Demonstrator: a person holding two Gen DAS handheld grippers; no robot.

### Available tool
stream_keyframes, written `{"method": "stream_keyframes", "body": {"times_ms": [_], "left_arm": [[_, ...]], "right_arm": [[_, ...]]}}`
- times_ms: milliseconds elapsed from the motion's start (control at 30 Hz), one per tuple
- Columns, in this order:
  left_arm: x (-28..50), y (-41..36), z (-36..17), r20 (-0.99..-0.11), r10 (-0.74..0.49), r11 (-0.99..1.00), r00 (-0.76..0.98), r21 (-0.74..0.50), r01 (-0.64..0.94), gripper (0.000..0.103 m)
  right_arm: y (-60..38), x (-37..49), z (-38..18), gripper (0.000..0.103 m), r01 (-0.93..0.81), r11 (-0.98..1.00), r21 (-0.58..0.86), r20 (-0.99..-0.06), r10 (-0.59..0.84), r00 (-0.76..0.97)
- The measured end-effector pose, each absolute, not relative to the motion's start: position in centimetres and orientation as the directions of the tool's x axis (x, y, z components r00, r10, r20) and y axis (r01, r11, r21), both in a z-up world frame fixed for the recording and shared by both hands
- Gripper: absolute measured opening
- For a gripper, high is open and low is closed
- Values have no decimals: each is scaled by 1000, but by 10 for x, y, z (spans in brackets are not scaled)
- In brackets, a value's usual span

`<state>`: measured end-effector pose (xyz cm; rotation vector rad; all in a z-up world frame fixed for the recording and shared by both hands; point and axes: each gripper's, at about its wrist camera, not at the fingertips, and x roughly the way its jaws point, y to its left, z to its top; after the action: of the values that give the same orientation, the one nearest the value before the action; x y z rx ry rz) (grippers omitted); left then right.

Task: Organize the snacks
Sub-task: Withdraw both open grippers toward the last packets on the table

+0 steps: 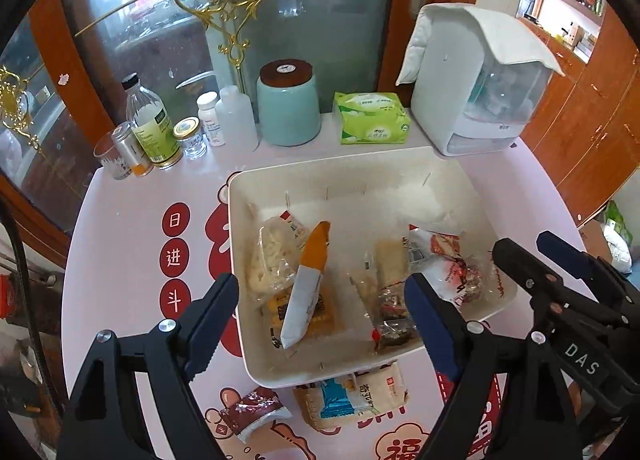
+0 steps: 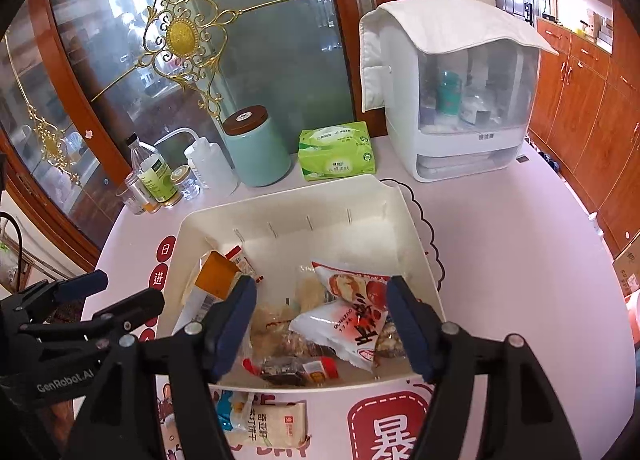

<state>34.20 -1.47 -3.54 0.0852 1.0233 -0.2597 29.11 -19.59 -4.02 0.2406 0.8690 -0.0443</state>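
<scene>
Cream plastic bin (image 1: 460, 196) is sitting mid-bench on the pink printed bench (image 1: 120, 220), already taking in snacks: an orange-and-white sachet (image 1: 308, 284) leaning on a puffed-rice pack (image 1: 268, 256) at its left side, a red-and-white crisp bag (image 2: 352, 316) lying over clear-wrapped pieces at its right. Left hand-held gripper (image 1: 320, 320) is hanging over the sachet with jaws spread wide, nothing between them. Right hand-held gripper (image 2: 320, 324) is hovering above the crisp bag, jaws apart, pads not pressing on it. Still waiting outside, just beside the near wall: a cracker pack (image 2: 276, 424), a blue-wrapped bar (image 1: 340, 400) and a maroon wrapped sweet (image 1: 256, 412). Judging the step as release and withdrawal; best done by lifting straight clear so fingers are not snagging crinkly film, then dropping to the near-side packs.
</scene>
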Motion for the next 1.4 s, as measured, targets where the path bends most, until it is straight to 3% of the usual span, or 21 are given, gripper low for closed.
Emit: {"method": "stream_keyframes", "body": {"times_ms": [233,667,900,1200,1300,1400], "left_arm": [[318,-20,-19,-829,-166,964,534,-23,265,84],[255,-25,7,-775,-273,945,570,-105,310,72],[224,-17,7,-765,-296,941,573,-130,312,69],[199,1,-21,-784,-282,935,553,-94,343,68],[197,9,-41,-811,-286,931,511,-108,350,63],[188,18,-68,-842,-315,915,439,-146,376,63]], "right_arm": [[-190,265,-26,68,113,981,155,-744,41,667],[-187,208,-5,68,92,992,89,-710,-1,704],[-198,175,-9,69,66,985,162,-698,67,713],[-208,135,-26,68,83,994,65,-657,-20,753],[-209,128,-40,68,66,997,29,-686,-28,727],[-211,119,-62,68,15,996,84,-735,52,676]]}}
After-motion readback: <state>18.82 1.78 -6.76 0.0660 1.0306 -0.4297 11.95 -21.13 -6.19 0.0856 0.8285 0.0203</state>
